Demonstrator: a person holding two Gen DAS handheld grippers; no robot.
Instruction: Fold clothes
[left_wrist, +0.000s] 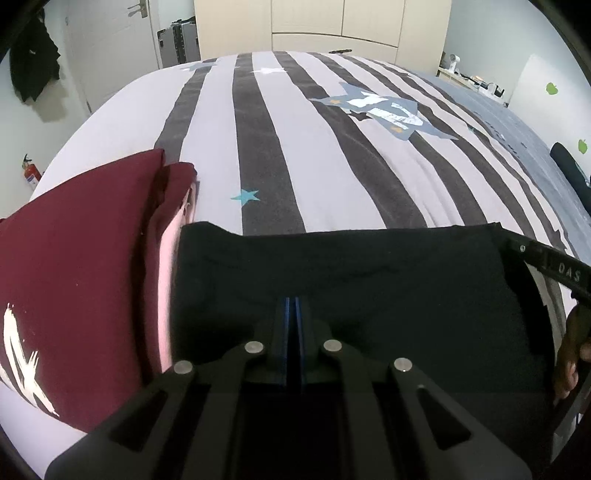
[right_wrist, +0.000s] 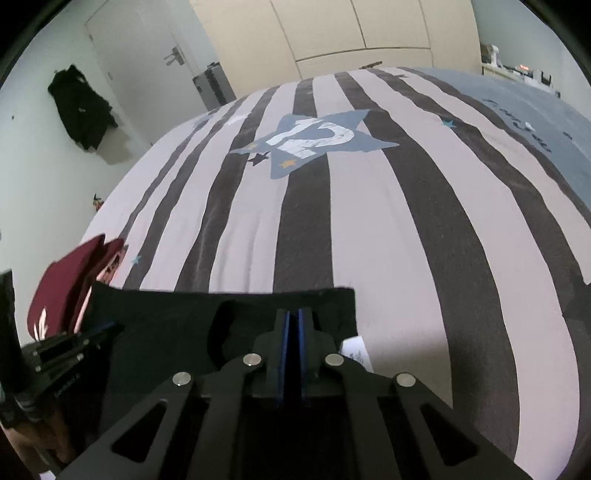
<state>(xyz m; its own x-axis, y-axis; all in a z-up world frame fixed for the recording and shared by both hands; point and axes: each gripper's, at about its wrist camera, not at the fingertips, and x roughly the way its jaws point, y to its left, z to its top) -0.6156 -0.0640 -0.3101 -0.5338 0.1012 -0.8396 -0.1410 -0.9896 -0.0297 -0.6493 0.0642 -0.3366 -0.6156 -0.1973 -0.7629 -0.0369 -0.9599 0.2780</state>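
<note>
A folded black garment (left_wrist: 369, 288) lies on the striped bed cover (left_wrist: 280, 147), at the near edge. My left gripper (left_wrist: 293, 306) is over its middle, jaws shut; whether they pinch cloth cannot be told. In the right wrist view the same black garment (right_wrist: 177, 325) lies under my right gripper (right_wrist: 293, 319), whose jaws are also shut, near the garment's right edge. The left gripper (right_wrist: 110, 326) shows at the left of that view. A folded maroon garment (left_wrist: 81, 258) with a white print lies to the left, over a pink one (left_wrist: 166, 280).
The bed cover (right_wrist: 369, 221) has grey and dark stripes and a big blue star print (right_wrist: 314, 140). A dark item (left_wrist: 572, 173) lies at the bed's right edge. Beyond the bed are a wardrobe (left_wrist: 332, 26), a door (left_wrist: 110, 48), a suitcase (left_wrist: 177, 40) and a hanging black jacket (right_wrist: 83, 107).
</note>
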